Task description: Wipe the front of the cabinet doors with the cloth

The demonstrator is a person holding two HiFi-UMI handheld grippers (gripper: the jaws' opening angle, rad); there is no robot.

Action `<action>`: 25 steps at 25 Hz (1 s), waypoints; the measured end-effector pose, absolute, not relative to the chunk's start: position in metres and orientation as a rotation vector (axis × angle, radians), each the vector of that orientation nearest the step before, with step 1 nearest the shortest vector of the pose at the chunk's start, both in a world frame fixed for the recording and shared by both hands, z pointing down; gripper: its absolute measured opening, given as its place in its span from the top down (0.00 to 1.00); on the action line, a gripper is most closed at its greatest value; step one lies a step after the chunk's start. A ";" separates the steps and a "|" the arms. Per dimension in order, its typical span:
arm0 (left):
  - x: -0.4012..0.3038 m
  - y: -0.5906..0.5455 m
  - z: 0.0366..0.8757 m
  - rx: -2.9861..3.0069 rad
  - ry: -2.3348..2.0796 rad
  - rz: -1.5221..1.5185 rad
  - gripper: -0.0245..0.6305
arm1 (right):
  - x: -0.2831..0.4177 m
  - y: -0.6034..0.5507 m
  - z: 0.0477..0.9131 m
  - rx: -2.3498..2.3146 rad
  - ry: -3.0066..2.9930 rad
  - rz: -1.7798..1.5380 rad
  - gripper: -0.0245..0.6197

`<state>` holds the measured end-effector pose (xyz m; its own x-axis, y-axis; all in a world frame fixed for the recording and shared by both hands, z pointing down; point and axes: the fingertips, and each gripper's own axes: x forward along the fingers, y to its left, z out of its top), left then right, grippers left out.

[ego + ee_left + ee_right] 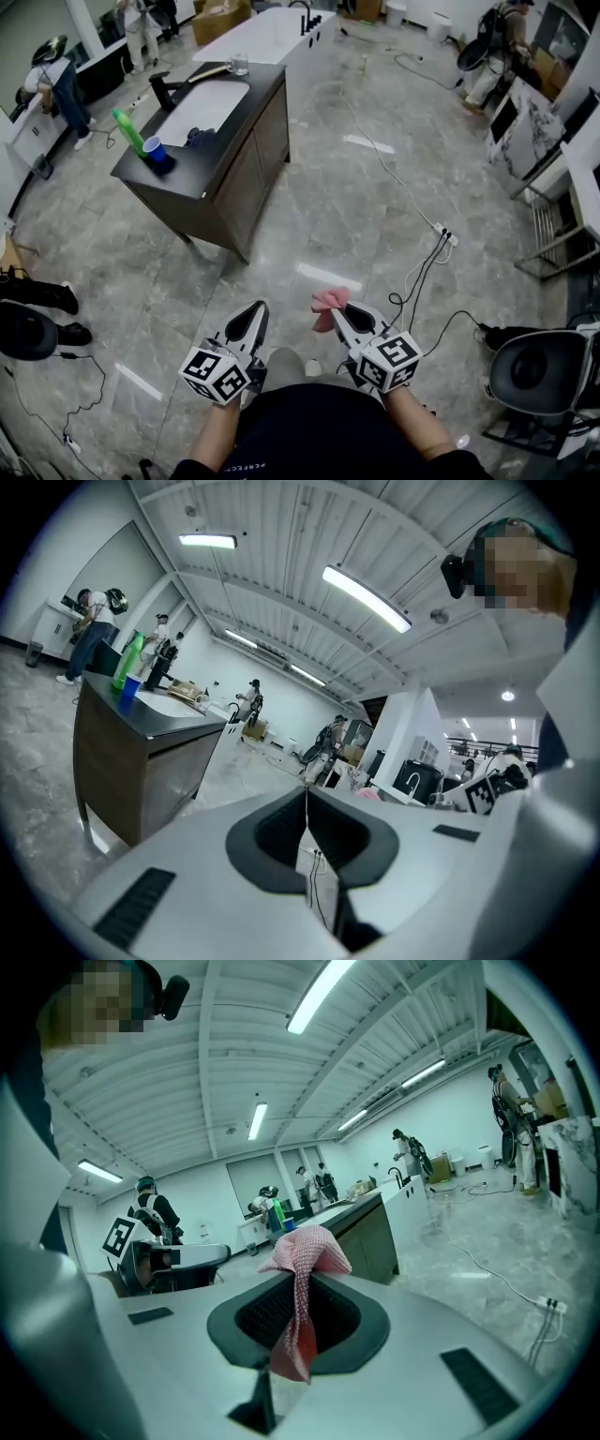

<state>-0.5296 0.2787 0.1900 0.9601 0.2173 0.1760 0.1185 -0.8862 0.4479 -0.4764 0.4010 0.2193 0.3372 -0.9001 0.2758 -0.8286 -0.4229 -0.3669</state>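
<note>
Bottom centre: left tongs (pixel 257 311) closed together on nothing, kept spare | right tongs (pixel 339 317) clamped on pink cloth (pixel 328 302), bunch poking forward, probably ready to wipe | upper left: cabinet doors (pixel 253 155) well apart, not yet reached | right gripper view shows cloth's tail hanging down between the tongs; head view shows only the bunch

Bare floor (pixel 323 225) reaches the cabinet doors (pixel 249 165); cables (pixel 424 267) trail on the right
</note>
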 end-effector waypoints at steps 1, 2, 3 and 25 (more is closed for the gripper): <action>-0.527 0.281 0.191 2.664 0.248 0.315 0.95 | -0.474 0.401 0.220 -2.432 1.586 -0.662 0.88; -0.525 0.282 0.193 2.663 0.254 0.323 0.95 | -0.470 0.400 0.220 -2.431 1.586 -0.660 0.88; -0.522 0.282 0.196 2.663 0.256 0.329 0.95 | -0.467 0.399 0.222 -2.430 1.587 -0.660 0.88; -0.385 0.207 0.226 2.590 0.077 0.340 0.95 | -0.319 0.321 0.242 -2.386 1.769 -0.732 0.88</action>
